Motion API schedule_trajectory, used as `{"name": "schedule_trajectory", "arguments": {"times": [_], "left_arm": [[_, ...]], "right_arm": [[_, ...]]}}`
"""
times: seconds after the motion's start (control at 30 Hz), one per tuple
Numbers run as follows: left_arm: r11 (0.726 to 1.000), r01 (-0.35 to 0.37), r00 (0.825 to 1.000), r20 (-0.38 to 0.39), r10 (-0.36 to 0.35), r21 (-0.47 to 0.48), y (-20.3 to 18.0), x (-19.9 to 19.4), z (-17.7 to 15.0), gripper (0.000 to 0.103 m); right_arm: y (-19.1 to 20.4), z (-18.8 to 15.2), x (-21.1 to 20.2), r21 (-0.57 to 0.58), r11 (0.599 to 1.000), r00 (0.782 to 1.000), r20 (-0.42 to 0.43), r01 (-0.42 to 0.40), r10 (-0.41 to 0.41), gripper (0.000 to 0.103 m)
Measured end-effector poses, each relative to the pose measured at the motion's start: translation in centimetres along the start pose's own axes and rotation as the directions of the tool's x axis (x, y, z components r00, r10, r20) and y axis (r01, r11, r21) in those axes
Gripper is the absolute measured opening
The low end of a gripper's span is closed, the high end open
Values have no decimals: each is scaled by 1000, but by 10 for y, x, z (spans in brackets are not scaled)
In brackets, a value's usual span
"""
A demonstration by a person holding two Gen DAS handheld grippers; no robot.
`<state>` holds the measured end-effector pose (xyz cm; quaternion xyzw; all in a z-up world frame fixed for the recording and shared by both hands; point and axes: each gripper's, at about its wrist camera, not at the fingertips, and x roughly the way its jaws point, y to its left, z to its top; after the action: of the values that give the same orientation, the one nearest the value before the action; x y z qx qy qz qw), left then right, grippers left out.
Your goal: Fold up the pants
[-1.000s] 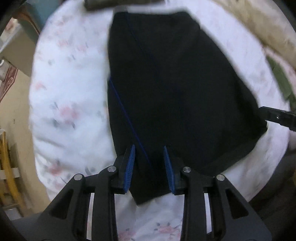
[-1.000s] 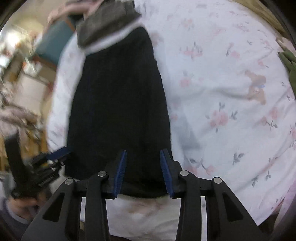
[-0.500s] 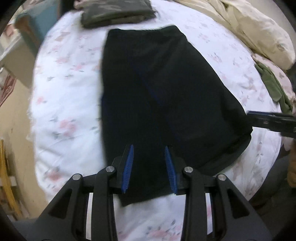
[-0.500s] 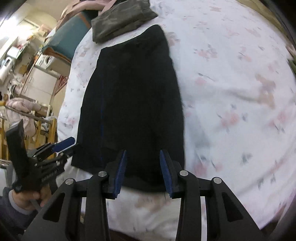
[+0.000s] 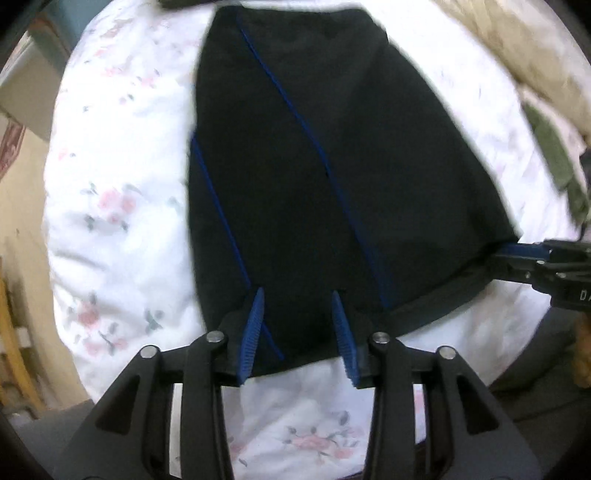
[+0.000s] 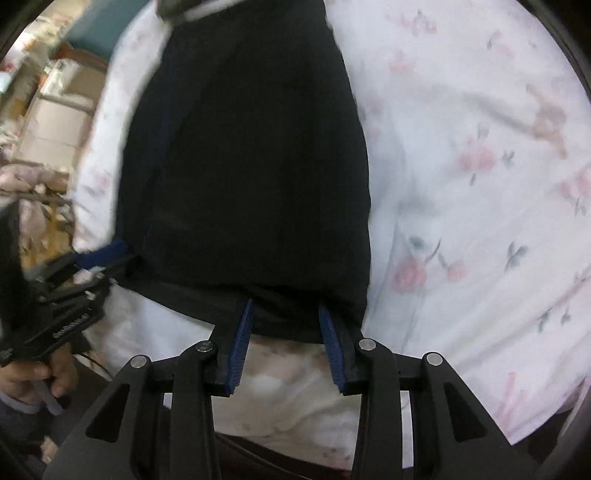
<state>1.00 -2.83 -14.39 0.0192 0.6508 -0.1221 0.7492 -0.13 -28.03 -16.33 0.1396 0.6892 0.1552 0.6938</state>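
Observation:
Black pants (image 5: 325, 173) with thin blue side stripes lie flat on a white floral bedsheet (image 5: 118, 206), doubled leg over leg. My left gripper (image 5: 297, 295) is open, its blue pads straddling the near left corner of the pants hem. My right gripper (image 6: 286, 306) is open over the near right corner of the same edge of the pants (image 6: 251, 155). Each gripper shows in the other's view: the right one at the pants' right corner (image 5: 532, 254), the left one at the left corner (image 6: 96, 258).
A folded grey-green garment (image 6: 184, 7) lies beyond the far end of the pants. A cream duvet (image 5: 535, 62) and an olive garment (image 5: 557, 166) lie at the right. Furniture and clutter (image 6: 55, 110) stand past the bed's left edge.
Both grippers have come down and forward to the near edge of the pants. The pants lie as before.

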Motion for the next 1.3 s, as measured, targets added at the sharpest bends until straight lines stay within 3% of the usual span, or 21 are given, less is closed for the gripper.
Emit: {"name": "schedule_trajectory", "arguments": {"times": [0.03, 0.1, 0.13, 0.27, 0.4, 0.53, 0.63, 0.7, 0.93, 1.0, 1.03, 1.07, 1.13, 1.3], "left_arm": [[1000, 1, 1000, 20, 0, -21, 5, -9, 6, 55], [997, -7, 997, 76, 13, -82, 19, -29, 21, 67], [993, 0, 995, 102, 12, -119, 27, -39, 30, 68], [978, 7, 987, 156, 27, -209, 61, -55, 80, 68], [972, 1, 986, 163, 39, -234, 85, -43, 141, 68], [980, 8, 979, 202, 33, -198, 95, -19, 202, 68], [985, 71, 985, 167, -44, -158, 104, 16, 237, 68], [991, 66, 987, 151, -48, -117, 101, 26, 247, 68], [991, 133, 987, 83, -134, 24, 93, 59, 275, 53], [983, 174, 980, 82, -179, 65, 89, 61, 280, 37], [975, 207, 975, 68, -213, 82, 86, 62, 283, 32], [974, 209, 974, 64, -215, 87, 85, 62, 285, 31], [971, 207, 975, 60, -215, 121, 81, 60, 287, 18], [969, 166, 975, 116, -189, 185, 73, 35, 303, 13]], "right_arm": [[0, 6, -15, 8, 999, 998, 47, -40, 40, 40], [-1, 21, -38, 25, 994, 987, 124, -110, 106, 40], [-2, 28, -44, 30, 991, 982, 143, -130, 125, 40], [-3, 75, -68, 9, 991, 963, 237, -137, 131, 55], [-17, 128, -73, 40, 987, 953, 269, -153, 137, 58], [-26, 181, -66, 14, 994, 957, 275, -105, 97, 58], [-32, 218, -49, 15, 995, 961, 262, -99, 92, 58], [-37, 244, -36, 3, 995, 965, 244, -103, 99, 58], [-49, 294, 12, -35, 996, 981, 172, -80, 85, 58], [-50, 301, 24, -67, 995, 987, 141, -71, 80, 51], [-48, 302, 25, -85, 994, 987, 139, -69, 81, 42], [-46, 303, 27, -114, 991, 987, 134, -76, 92, 30], [-41, 305, 26, -151, 986, 985, 141, -75, 96, 23], [-27, 312, 5, -252, 967, 979, 189, -26, 76, 17]]}}
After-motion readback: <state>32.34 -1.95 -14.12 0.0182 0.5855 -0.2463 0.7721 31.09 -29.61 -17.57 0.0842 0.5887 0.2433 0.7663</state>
